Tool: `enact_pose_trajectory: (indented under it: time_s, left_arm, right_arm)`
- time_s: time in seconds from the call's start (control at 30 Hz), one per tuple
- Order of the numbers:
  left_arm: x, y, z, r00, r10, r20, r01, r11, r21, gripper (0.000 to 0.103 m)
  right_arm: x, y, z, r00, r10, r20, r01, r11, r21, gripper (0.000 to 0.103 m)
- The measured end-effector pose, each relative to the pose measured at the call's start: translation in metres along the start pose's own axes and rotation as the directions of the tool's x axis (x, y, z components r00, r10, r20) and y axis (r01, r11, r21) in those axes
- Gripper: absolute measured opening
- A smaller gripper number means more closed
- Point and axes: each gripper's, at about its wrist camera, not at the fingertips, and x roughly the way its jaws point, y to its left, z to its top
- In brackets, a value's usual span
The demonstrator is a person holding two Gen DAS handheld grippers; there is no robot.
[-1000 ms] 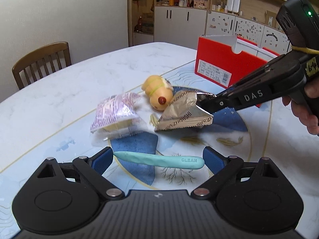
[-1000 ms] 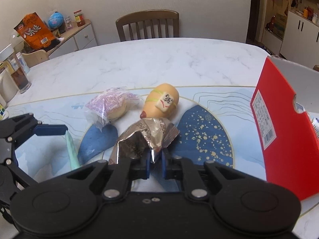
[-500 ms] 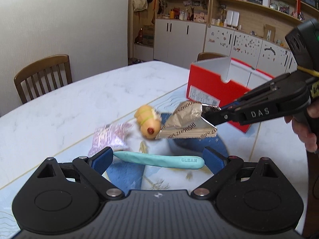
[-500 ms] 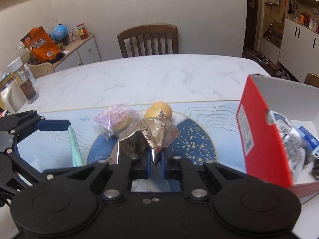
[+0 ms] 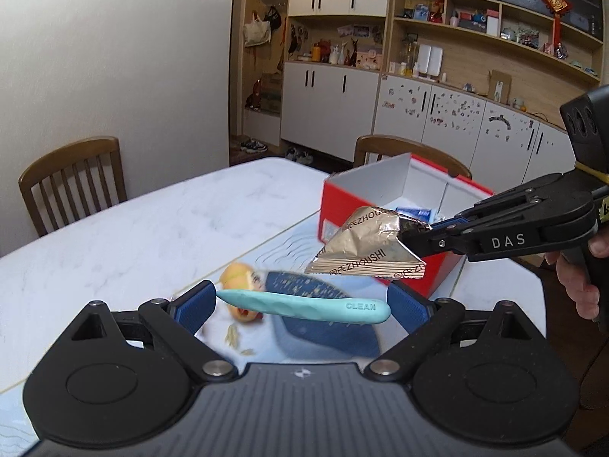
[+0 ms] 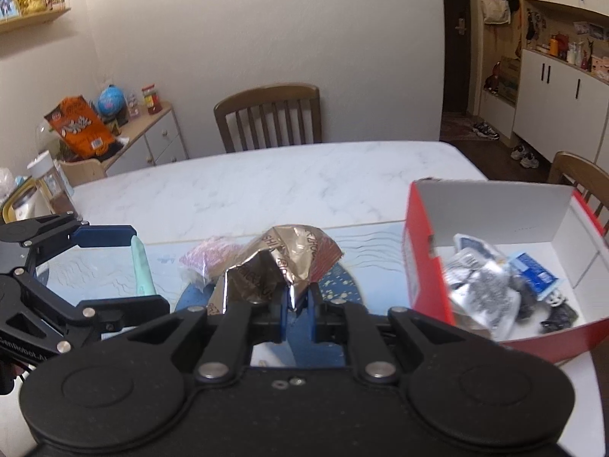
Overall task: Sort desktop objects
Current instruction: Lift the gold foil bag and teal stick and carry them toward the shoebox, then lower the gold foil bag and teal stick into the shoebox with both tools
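My left gripper (image 5: 302, 302) is shut on a teal stick (image 5: 304, 304) marked CLEAN, held by its two ends crosswise between the blue pads, above the table. My right gripper (image 6: 297, 301) is shut on a crumpled gold foil snack packet (image 6: 274, 266), raised in the air just left of the red box (image 6: 422, 266). In the left wrist view the packet (image 5: 361, 243) hangs in front of the box (image 5: 331, 205) from the right gripper (image 5: 411, 234). The right wrist view shows the left gripper (image 6: 129, 270) with the stick (image 6: 142, 270) at the left.
The box, white inside, holds several wrapped packets (image 6: 483, 285). A yellow toy (image 5: 239, 274) and a pink wrapped snack (image 6: 205, 259) lie on the blue patterned mat (image 5: 327, 335). Wooden chairs (image 6: 270, 114) stand around the marble table (image 6: 304, 179). A hand (image 5: 578, 285) grips the right tool.
Both grippers have risen with the stick and the foil packet. The packet went from lying by the toy to hanging in front of the box, whose inside has come into view.
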Motion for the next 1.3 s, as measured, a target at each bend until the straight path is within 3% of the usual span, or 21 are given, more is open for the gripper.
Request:
enact_pose_trajectory:
  time_s: [0.53,1.3]
  left_arm:
    - [0.006,-0.056,0.053,0.996,-0.046,0.073,0.043,0.998,0.049,0.097]
    - [0.114,-0.133,0.088,0.993,-0.119,0.022,0.116,0.989,0.091,0.097]
  right_arm:
    - [-0.059,-0.063,0.01,0.995,-0.048,0.089,0.044,0.998,0.046,0.009]
    - [-0.054,-0.189,0.01,0.994,-0.089,0.059,0.083,0.992,0.096,0.009]
